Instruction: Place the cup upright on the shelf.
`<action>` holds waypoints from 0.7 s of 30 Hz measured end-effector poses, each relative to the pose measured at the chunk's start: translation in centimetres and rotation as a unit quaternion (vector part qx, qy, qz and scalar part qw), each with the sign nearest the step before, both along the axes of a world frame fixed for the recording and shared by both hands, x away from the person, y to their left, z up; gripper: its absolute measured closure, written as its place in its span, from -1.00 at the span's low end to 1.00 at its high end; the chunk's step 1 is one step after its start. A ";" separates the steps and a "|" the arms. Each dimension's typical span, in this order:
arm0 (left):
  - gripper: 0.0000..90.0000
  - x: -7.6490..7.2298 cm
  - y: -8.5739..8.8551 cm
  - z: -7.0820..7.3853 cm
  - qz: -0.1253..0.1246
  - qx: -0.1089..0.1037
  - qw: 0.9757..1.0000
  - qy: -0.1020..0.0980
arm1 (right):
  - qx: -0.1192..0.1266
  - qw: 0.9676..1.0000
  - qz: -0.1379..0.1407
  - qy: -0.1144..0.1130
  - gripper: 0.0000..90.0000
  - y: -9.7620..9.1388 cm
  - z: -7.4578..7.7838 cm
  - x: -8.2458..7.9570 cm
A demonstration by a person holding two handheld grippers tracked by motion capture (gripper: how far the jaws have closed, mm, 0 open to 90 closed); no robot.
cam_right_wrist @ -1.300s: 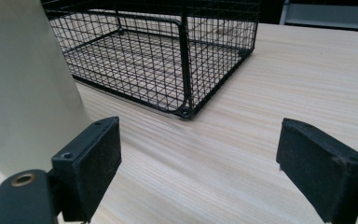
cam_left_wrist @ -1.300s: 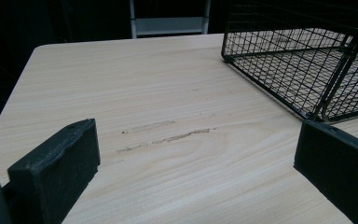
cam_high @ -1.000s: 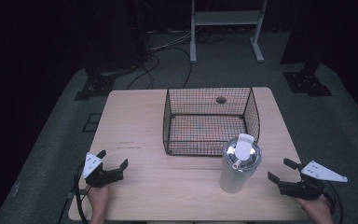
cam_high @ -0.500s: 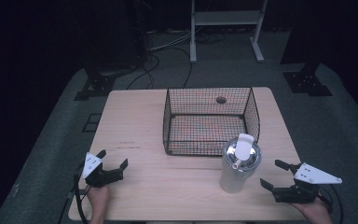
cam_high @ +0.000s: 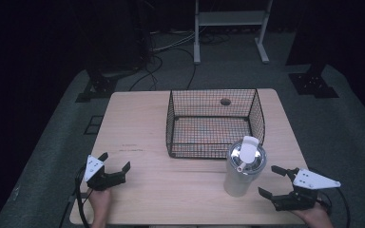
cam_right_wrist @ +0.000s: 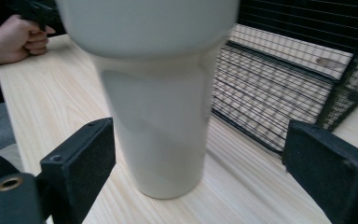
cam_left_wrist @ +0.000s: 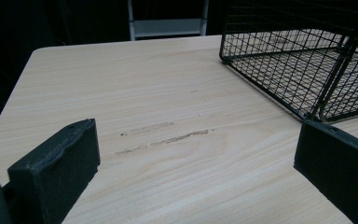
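Both tongs, left (cam_high: 115, 166) and right (cam_high: 273, 181), gape; lidded tumbler (cam_high: 243, 167) beside wire basket (cam_high: 214, 122).

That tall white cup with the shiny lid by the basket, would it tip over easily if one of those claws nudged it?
Probably, if pushed high up: the cup is tall and narrows toward its base, so it looks top-heavy. Its smooth sides may slip in a loose grip. It looks rigid, so it should not buckle. Whether it is full cannot be told.
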State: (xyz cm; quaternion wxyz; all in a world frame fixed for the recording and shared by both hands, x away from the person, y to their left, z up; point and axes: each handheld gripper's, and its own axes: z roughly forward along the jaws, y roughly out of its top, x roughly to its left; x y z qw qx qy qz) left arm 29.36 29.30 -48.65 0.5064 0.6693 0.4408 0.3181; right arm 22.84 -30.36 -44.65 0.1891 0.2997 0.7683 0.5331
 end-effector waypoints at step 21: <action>-1.00 0.0 0.1 0.0 -0.002 0.000 1.000 0.000 | 0.019 0.999 0.032 -0.006 -0.84 2.9 -0.2 0.4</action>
